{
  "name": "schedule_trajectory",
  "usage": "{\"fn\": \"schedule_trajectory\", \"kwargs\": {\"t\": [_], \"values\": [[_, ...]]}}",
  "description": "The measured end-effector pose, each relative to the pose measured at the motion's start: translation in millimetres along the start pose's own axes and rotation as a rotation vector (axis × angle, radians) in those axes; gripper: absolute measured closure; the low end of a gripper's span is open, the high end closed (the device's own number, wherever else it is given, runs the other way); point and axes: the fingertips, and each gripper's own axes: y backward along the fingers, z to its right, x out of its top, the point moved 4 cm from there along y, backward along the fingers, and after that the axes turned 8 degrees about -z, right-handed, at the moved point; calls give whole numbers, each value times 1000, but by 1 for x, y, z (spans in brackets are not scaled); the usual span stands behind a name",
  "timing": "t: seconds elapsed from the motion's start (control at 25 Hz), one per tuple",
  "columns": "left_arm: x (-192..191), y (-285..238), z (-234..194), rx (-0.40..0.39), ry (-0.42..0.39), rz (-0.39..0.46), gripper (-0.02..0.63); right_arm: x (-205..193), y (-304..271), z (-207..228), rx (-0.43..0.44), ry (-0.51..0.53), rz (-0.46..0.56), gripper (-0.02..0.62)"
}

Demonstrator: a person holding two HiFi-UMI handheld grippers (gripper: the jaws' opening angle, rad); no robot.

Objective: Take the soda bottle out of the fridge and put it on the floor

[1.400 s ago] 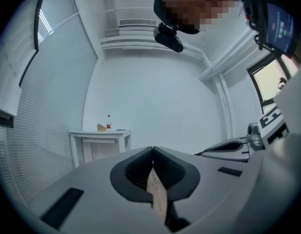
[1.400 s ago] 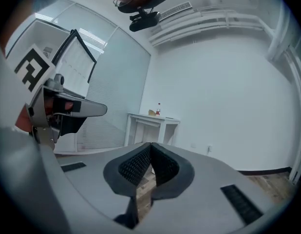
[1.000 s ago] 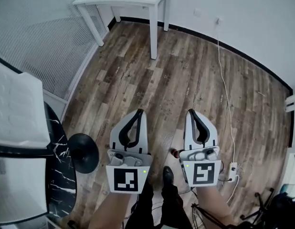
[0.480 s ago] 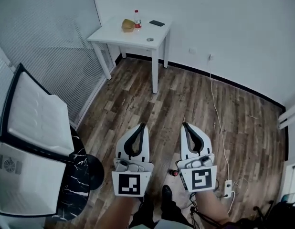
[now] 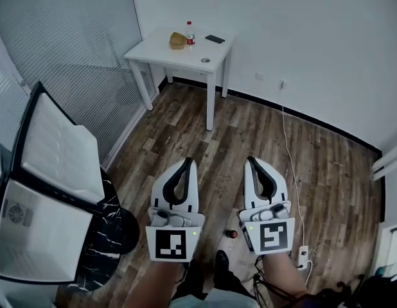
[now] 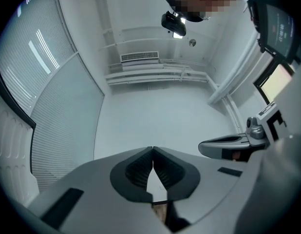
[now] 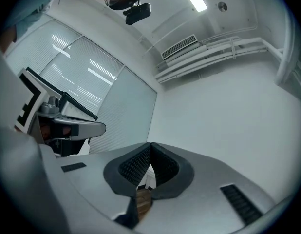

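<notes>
I am holding the fingers of my left gripper [image 5: 187, 162] and right gripper [image 5: 252, 161] clenched, grasping nothing. The soda bottle [image 5: 234, 233], I judge, is standing upright on the floor [image 5: 250, 127], just beside and below my right gripper, the nearer one.

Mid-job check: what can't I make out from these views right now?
Head view: the red-capped thing on the floor is tiny, right beside the right gripper; cannot confirm it is the soda bottle.
Head view: the white appliance is cut off by the left edge; its inside is not shown.
Head view: the bottle on the table is too small to read.
Both gripper views aim upward; the floor barely shows.
</notes>
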Motion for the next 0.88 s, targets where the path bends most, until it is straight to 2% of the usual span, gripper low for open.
{"fn": "schedule_trajectory", "kwargs": {"t": [0.44, 0.88], "values": [[6, 8, 1, 13, 24, 6, 589, 11, 4, 1, -9, -1, 37, 584], [1, 6, -2, 15, 30, -1, 589, 6, 0, -7, 10, -4, 29, 584]]}}
